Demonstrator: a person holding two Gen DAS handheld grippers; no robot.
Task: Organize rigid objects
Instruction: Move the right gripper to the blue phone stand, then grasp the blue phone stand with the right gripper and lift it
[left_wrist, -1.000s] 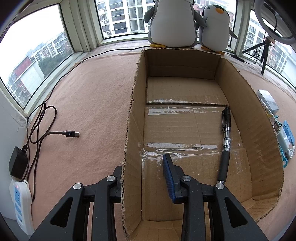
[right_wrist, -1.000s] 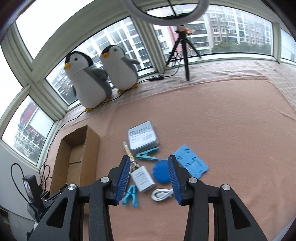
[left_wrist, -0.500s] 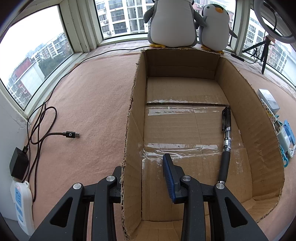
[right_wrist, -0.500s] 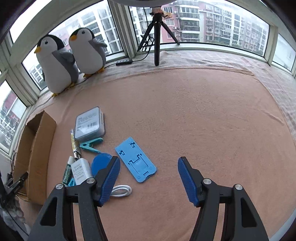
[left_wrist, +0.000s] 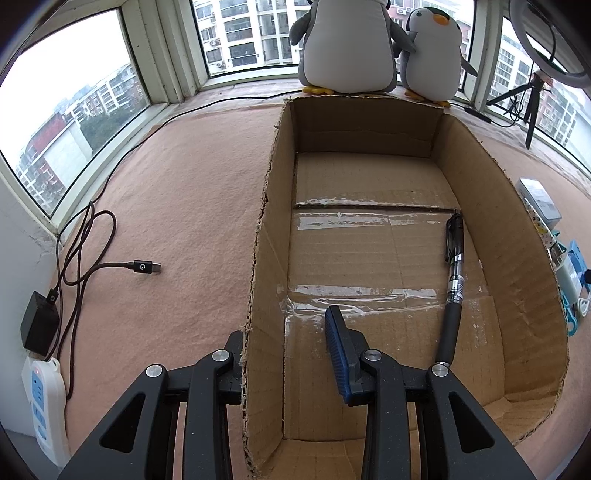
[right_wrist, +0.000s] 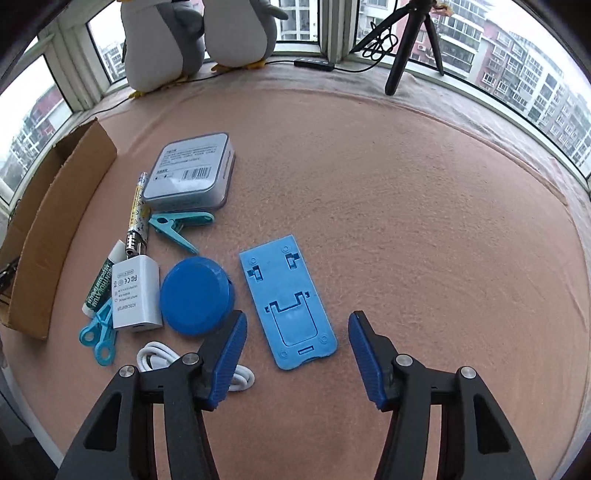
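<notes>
One item boxed: black pen (left_wrist: 453, 280) lies on the floor of the cardboard box (left_wrist: 509, 229), along its right wall.
Left to sort: nine or so things on the pink cloth (right_wrist: 424, 192), all outside the box.
Loose items: grey tin (right_wrist: 190, 170), patterned pen (right_wrist: 138, 214), teal clip (right_wrist: 177, 227), white adapter (right_wrist: 136, 293), green tube (right_wrist: 99, 282), blue round lid (right_wrist: 197, 295), blue phone stand (right_wrist: 288, 301), white cable (right_wrist: 159, 360), light blue clip (right_wrist: 98, 332).
Grouping: most crowd together near the box's outer wall; the phone stand lies a little apart to the right.
Left gripper (left_wrist: 284, 350): straddles the box's left wall, one finger outside, one inside. Jaws partly apart; whether they pinch the cardboard or only bracket it, cannot tell.
Right gripper (right_wrist: 297, 350): wide open, holding nothing, low over the cloth with the phone stand's near end between its fingers.
Step in hand: likely the phone stand pickup.
Progress: early; roughly one in ten done, judged from the layout.
Bystanders: two plush penguins (left_wrist: 347, 44) and a tripod (right_wrist: 410, 40) at the window, not part of the sort.
</notes>
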